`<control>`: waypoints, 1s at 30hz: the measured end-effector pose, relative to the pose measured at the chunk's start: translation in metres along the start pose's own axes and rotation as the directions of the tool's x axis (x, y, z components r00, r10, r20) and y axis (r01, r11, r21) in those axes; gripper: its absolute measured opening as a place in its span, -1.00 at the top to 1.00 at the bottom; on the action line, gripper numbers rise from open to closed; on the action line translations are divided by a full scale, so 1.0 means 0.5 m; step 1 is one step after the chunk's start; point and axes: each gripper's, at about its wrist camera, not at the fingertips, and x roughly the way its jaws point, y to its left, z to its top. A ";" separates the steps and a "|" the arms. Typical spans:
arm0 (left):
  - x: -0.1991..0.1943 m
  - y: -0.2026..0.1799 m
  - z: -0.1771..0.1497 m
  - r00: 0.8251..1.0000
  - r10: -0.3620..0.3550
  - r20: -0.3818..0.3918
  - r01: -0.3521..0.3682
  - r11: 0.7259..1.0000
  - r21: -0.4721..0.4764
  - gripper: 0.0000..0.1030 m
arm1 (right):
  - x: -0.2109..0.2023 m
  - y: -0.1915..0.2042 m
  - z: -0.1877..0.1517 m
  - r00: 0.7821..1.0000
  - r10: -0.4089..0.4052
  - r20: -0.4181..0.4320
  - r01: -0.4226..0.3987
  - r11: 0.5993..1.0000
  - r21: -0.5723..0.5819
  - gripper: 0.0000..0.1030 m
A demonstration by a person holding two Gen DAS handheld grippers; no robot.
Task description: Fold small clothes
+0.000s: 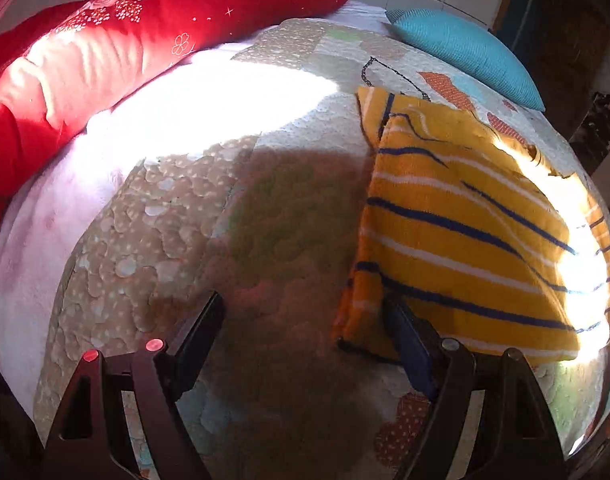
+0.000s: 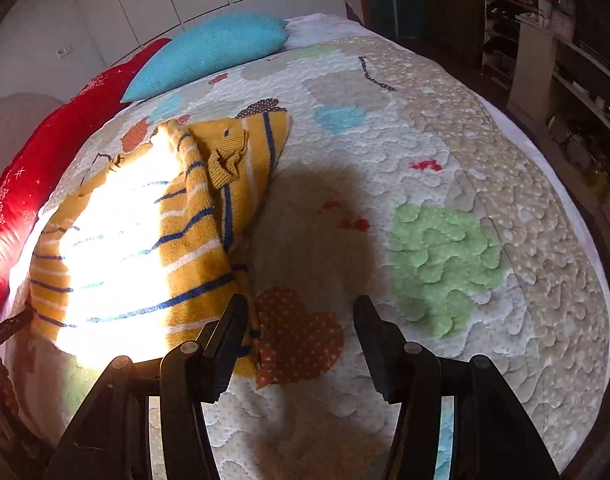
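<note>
Black fingers on my left gripper stood spread wide with nothing between them; the right-hand finger overlapped the near edge of the folded yellow striped garment, though I could not tell whether it touched the cloth. My right gripper also stood parted and empty, its left-hand finger just at the garment's near corner, over an orange dotted heart patch on the quilt. The garment lay folded on the patchwork quilt of the bed, half in harsh sunlight, a ribbed cuff bunched on top. Beyond the garment a teal cushion lay on the bed, and a red patterned pillow lay to the garment's far left. Right of the quilt stood cluttered shelves.
</note>
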 end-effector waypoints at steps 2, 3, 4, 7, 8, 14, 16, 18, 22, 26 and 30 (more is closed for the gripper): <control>-0.018 0.010 -0.003 1.000 -0.006 0.002 0.006 1.000 -0.027 -0.56 | -0.021 -0.012 -0.005 1.000 0.010 0.011 -0.010 1.000 0.010 -0.17; -0.027 0.011 -0.008 1.000 -0.004 0.003 0.005 0.999 -0.036 -0.56 | -0.031 -0.019 -0.007 0.999 0.032 0.013 -0.032 0.999 0.027 -0.17; -0.038 0.010 -0.015 1.000 -0.006 0.007 0.006 0.999 -0.042 -0.56 | -0.042 -0.024 -0.011 0.999 0.051 0.018 -0.051 0.998 0.042 -0.17; -0.073 0.003 -0.045 0.999 -0.025 0.025 0.026 0.998 -0.055 -0.56 | -0.072 -0.017 -0.031 0.995 0.087 0.042 -0.089 0.994 0.062 -0.18; -0.083 -0.002 -0.056 0.999 -0.032 0.030 0.034 0.998 -0.058 -0.56 | -0.079 -0.010 -0.037 0.994 0.096 0.048 -0.099 0.993 0.063 -0.19; -0.143 -0.031 -0.122 0.997 -0.044 0.059 0.048 0.996 -0.069 -0.56 | -0.103 0.059 -0.083 0.990 0.125 0.062 -0.127 0.991 0.035 -0.25; -0.164 -0.042 -0.139 0.996 -0.055 0.074 0.060 0.996 -0.067 -0.57 | -0.105 0.076 -0.103 0.989 0.137 0.058 -0.139 0.990 0.031 -0.29; -0.180 -0.056 -0.152 0.995 -0.058 0.083 0.063 0.996 -0.060 -0.59 | -0.102 0.087 -0.122 0.988 0.149 0.046 -0.150 0.988 0.033 -0.30; -0.200 -0.092 -0.170 0.994 -0.045 0.095 0.045 0.999 0.000 -0.60 | -0.087 0.108 -0.147 0.988 0.155 0.017 -0.155 0.988 0.022 -0.30; -0.207 -0.119 -0.177 0.993 -0.019 0.116 0.013 0.998 0.053 -0.60 | -0.080 0.120 -0.161 0.989 0.148 0.005 -0.148 0.989 0.010 -0.30; -0.205 -0.130 -0.182 0.992 0.009 0.124 -0.020 0.996 0.085 -0.60 | -0.074 0.121 -0.170 0.989 0.147 -0.007 -0.147 0.989 0.020 -0.31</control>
